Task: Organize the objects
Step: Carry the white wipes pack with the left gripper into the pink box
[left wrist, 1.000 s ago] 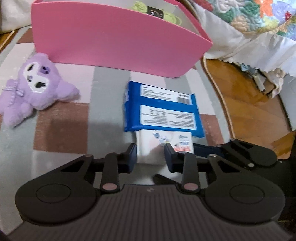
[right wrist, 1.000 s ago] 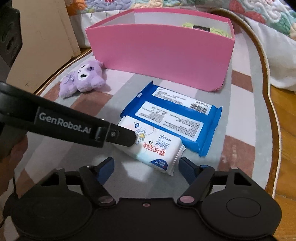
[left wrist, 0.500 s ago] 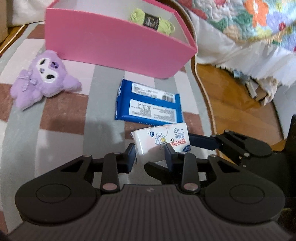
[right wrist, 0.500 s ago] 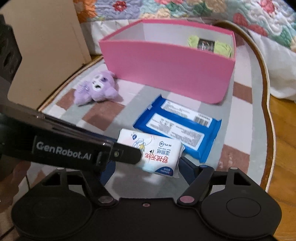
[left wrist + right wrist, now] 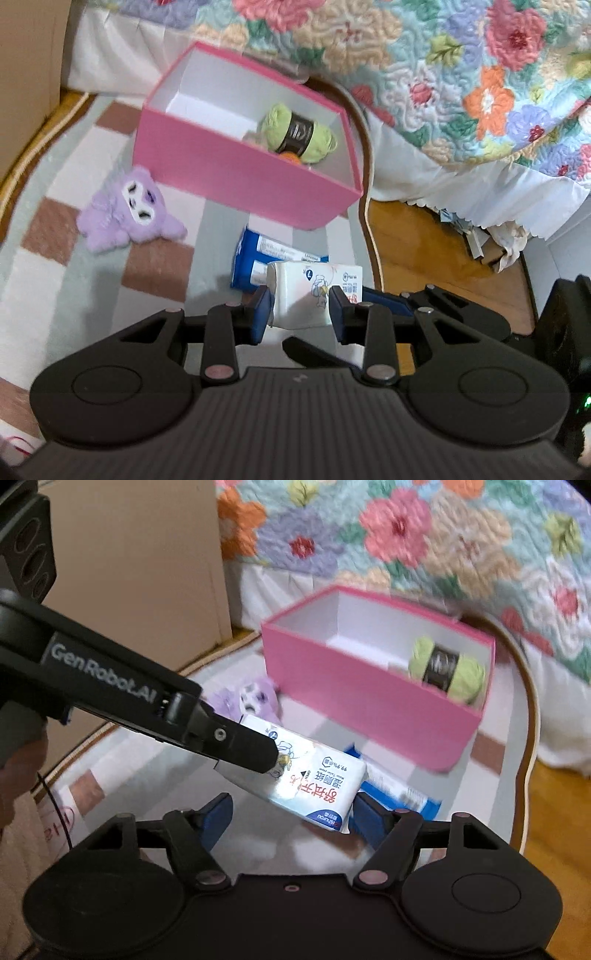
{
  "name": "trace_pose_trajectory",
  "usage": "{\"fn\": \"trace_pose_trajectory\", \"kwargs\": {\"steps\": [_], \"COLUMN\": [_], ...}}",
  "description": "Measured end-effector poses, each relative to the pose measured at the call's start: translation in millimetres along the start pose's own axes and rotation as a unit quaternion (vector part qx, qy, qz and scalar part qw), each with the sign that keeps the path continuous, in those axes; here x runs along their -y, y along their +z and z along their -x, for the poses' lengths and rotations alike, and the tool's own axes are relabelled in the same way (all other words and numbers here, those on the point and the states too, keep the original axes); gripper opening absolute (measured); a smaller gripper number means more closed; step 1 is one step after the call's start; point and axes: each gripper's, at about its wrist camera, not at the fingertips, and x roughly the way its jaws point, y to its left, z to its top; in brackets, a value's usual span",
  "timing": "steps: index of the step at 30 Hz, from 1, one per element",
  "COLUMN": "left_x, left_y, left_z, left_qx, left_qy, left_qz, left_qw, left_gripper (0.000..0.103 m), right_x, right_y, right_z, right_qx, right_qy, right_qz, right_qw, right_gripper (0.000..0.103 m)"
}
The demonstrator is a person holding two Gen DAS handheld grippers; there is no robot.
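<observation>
Left wrist view: left gripper (image 5: 299, 308) clamps the white wipes pack (image 5: 314, 295) (held above the rug); right gripper (image 5: 290, 816) is closing around its end, fingers still apart.

Two wipe packs (image 5: 314, 291) (image 5: 255, 258), one plush (image 5: 129, 210)

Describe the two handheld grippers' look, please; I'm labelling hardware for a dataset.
Both are matte black. The left gripper has a ribbed body, two round side discs, linkage arms with silvery pivot pins and dark blue pads. The right gripper matches, without visible ribbing. White "GenRobot.AI" lettering runs along the left gripper's side, seen from the right wrist.
</observation>
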Motion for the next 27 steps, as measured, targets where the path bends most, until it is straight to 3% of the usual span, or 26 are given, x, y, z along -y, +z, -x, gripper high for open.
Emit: {"fn": "trace_pose_trajectory", "kwargs": {"steps": [8, 14, 21, 27], "left_x": [20.4, 25.4, 27.6, 14.2], "left_y": [18.9, 36.8, 83.8, 127.4], "left_z": [25.4, 22.4, 27.3, 22.6], "left_qx": [0.035, 0.04, 0.062, 0.07], "left_qy": [0.026, 0.031, 0.039, 0.042], "left_qz": [-0.042, -0.039, -0.043, -0.042], "left_qw": [0.9982, 0.998, 0.9964, 0.9958], "left_gripper": [0.032, 0.032, 0.032, 0.032], "right_x": [-6.3, -3.3, -2.2, 11.6], "right_y": [27.8, 47.6, 88.9, 130.1], "right_z": [20.4, 22.9, 25.8, 12.3], "right_qx": [0.051, 0.062, 0.08, 0.088], "right_qy": [-0.001, -0.01, -0.025, -0.009], "right_qz": [0.039, 0.088, 0.133, 0.148], "right_qw": [0.998, 0.994, 0.987, 0.985], "right_gripper": [0.073, 0.073, 0.073, 0.072]}}
